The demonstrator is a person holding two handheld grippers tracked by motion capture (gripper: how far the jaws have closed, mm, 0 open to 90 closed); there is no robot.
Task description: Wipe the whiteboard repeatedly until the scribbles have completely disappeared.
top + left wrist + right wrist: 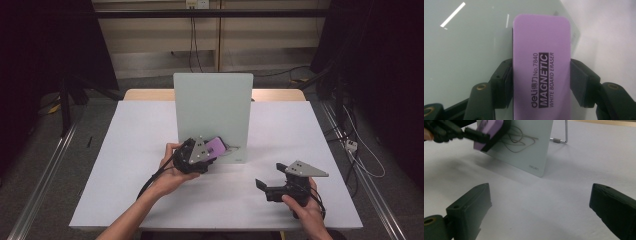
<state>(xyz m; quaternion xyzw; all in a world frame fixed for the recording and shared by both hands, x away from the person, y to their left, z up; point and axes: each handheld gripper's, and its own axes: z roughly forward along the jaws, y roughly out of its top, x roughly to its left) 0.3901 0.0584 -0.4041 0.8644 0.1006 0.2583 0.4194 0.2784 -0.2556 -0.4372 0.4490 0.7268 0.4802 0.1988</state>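
Left hand-held gripper (212, 150) clamped on a purple whiteboard eraser (541, 67), jaws pressing its two long sides. Printed label reads "MAGNETIC WHITE BOARD ERASER". Eraser sits against the lower front face of a small upright whiteboard (212, 107), which stands about mid-bench, propped from behind by a metal wire stand (564, 133).

Right gripper view: a looping pen scribble (517, 141) on the board's lower part, eraser at its near end. Whether the felt is pressed flat on the surface or just touching, hard to tell from here.

Right hand-held gripper (267, 187) spread wide, gripping nothing, low over the bench (125, 165) toward its near right corner, well apart from the board.

Likely step: wiping off the scribble.

Risks:
- Board is light and only leaned on a wire stand; a firm push could slide it back or tip it, since nothing steadies it.
- Eraser is magnetic; it may drag on the board, twist in the jaws, or slip free.
- A tilted eraser would leave streaks.
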